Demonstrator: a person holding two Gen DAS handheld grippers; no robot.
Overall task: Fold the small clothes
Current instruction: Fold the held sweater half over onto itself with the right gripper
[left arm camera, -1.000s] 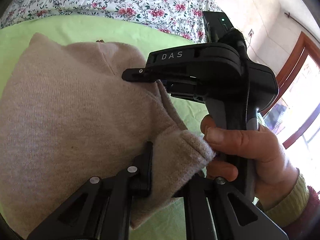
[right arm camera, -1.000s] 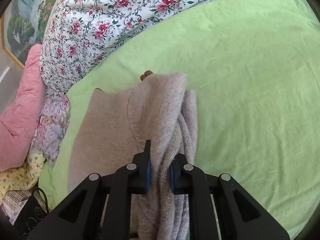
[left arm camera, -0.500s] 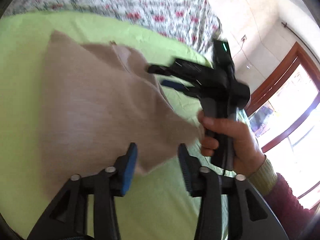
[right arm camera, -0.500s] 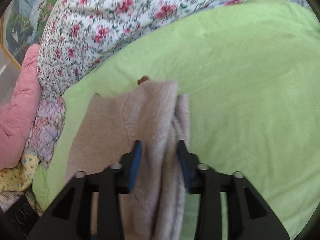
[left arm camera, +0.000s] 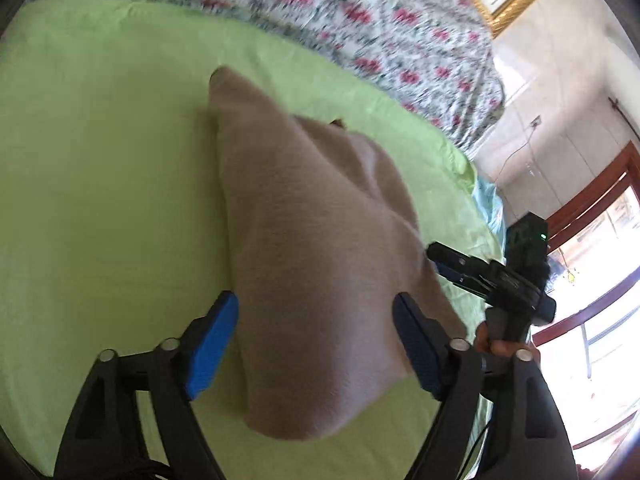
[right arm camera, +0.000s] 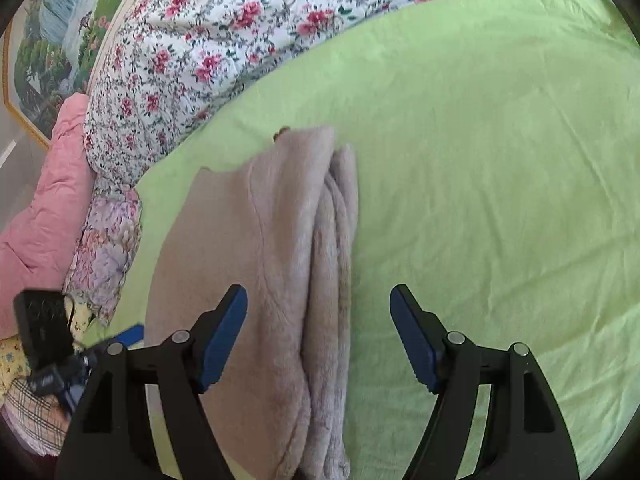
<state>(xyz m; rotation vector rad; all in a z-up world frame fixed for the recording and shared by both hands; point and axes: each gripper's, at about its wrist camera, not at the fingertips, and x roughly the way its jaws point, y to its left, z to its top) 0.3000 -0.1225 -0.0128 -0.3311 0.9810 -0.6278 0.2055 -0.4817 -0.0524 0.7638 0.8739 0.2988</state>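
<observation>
A beige knit garment (left arm camera: 320, 264) lies folded on the green sheet (left arm camera: 100, 200). In the right wrist view it (right arm camera: 280, 280) shows stacked layers along its right edge. My left gripper (left arm camera: 316, 344) is open and empty, its blue-padded fingers either side of the garment's near end. My right gripper (right arm camera: 320, 336) is open and empty above the garment's near part. The right gripper also shows in the left wrist view (left arm camera: 492, 276), held by a hand to the right of the garment. The left gripper shows at the lower left of the right wrist view (right arm camera: 60, 364).
A floral duvet (right arm camera: 240, 32) lies along the far edge of the green sheet (right arm camera: 500, 160). A pink pillow (right arm camera: 36, 216) and more bedding sit at the left. A wall and a wood-framed window (left arm camera: 592, 280) are at the right.
Both grippers have let go of the garment and opened wide. They have pulled back from it, and the garment now lies flat and folded on the sheet.
</observation>
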